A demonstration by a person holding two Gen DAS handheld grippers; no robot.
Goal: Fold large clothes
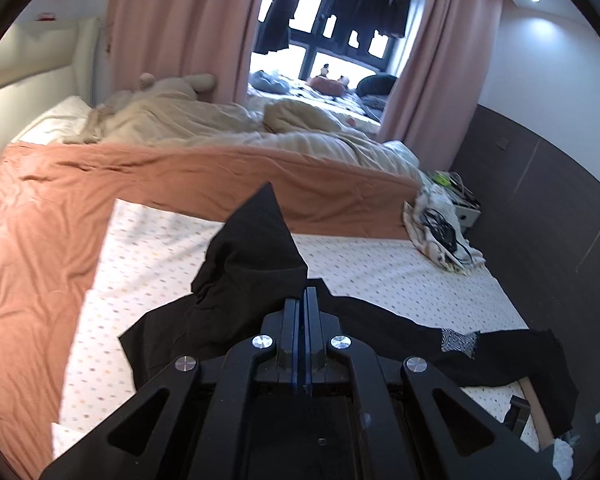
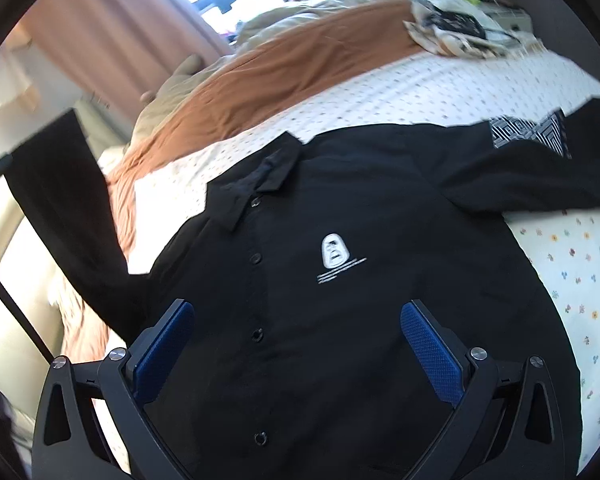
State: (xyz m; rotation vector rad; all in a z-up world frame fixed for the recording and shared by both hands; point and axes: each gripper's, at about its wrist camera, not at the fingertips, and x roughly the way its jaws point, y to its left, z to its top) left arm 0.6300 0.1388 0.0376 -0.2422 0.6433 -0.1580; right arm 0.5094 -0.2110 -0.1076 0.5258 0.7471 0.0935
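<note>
A black button-up shirt (image 2: 340, 208) with a white chest logo lies face up on the dotted white sheet (image 2: 380, 92). My right gripper (image 2: 298, 320) is open, its blue pads (image 2: 432, 356) spread just above the shirt's front. My left gripper (image 1: 306, 294) is shut on a sleeve of the black shirt (image 1: 252, 252) and holds it lifted, so the cloth peaks above the bed. The lifted sleeve shows at the left of the right wrist view (image 2: 60, 184). The other sleeve, with a patterned cuff (image 1: 458, 340), lies stretched to the right.
An orange blanket (image 1: 60, 216) and beige duvet (image 1: 188, 124) cover the far side of the bed. A crumpled patterned cloth (image 1: 440, 228) sits at the bed's far right corner. Pink curtains (image 1: 180, 20) and a window are behind. A dark wall panel (image 1: 548, 200) runs on the right.
</note>
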